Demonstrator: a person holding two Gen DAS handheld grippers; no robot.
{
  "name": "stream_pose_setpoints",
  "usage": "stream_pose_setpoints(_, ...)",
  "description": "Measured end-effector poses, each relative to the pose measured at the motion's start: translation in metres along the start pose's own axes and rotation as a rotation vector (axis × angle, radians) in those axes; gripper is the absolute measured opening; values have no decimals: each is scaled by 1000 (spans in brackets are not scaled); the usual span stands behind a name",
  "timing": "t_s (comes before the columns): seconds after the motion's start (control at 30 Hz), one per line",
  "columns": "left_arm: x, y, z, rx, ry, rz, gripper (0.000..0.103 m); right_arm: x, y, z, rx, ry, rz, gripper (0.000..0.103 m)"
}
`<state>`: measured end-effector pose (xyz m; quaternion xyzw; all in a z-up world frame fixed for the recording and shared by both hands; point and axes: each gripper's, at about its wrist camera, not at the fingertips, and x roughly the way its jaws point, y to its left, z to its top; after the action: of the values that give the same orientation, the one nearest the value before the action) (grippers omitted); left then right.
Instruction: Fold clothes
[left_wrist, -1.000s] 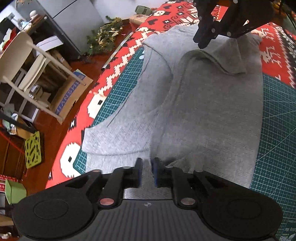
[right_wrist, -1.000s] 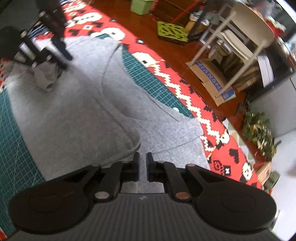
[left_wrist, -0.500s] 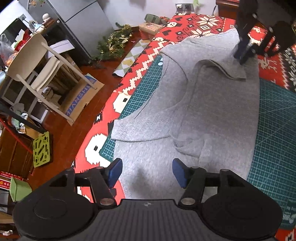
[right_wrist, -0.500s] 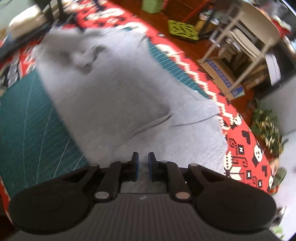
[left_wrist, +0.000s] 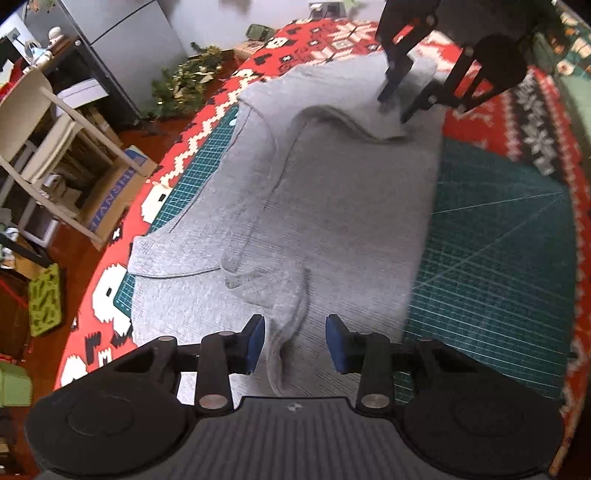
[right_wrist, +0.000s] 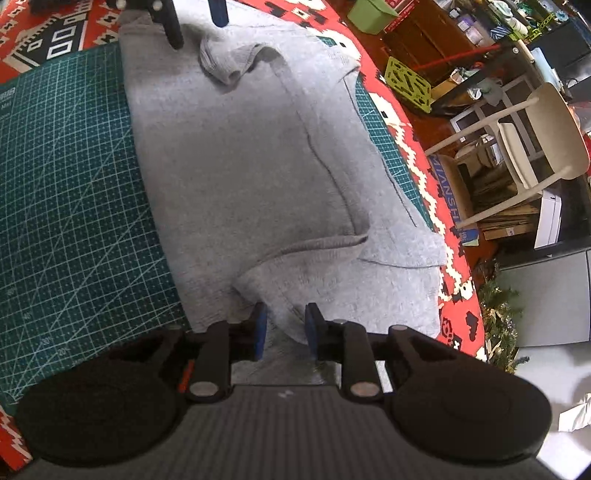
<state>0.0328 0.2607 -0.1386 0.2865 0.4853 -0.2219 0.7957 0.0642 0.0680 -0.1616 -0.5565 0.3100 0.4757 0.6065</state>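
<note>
Grey sweater was laid half-folded on the green cutting mat on the worktop. Left tool, clamped a second earlier, was seen parted and empty; right tool was likewise parted, fabric bunched loosely between.

The sweater lies on the cutting mat, which lies on the table. The left tongs and right tongs sit at opposite ends of it. A chair stands beside the table.
</note>
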Motion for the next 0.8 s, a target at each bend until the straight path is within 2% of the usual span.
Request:
stream_pose_setpoints(0.17, 21, 1, 3, -2, 28, 46, 35, 7, 1, 0, -26, 17, 13, 22)
stream_pose_setpoints(0.2, 23, 1, 3, -1, 31, 47, 20, 7, 0, 0, -22, 18, 23, 21)
stream_pose_setpoints(0.23, 23, 3, 3, -6, 32, 46, 6, 7, -2, -1, -14, 17, 33, 6)
stream_pose_setpoints(0.27, 22, 5, 2, -23, 29, 43, 7, 4, -7, 0, 28, 8, 46, 1)
stream_pose_setpoints(0.33, 13, 15, 0, -109, 6, 29, 6, -4, -22, 0, 149, -15, 74, 1)
stream_pose_setpoints(0.47, -5, 37, -7, -268, -17, 33, 6, -19, -67, -14, 515, -60, 135, 1)
stream_pose_setpoints(0.53, -10, 51, -12, -372, -26, 29, 6, -20, -86, -25, 660, -67, 153, 1)
stream_pose_setpoints(0.7, -11, 82, -25, -635, -41, 15, 6, -7, -113, -49, 892, -59, 160, 1)
stream_pose_setpoints(0.8, -8, 94, -35, -754, -47, 12, 6, 8, -128, -68, 1025, -52, 164, 1)
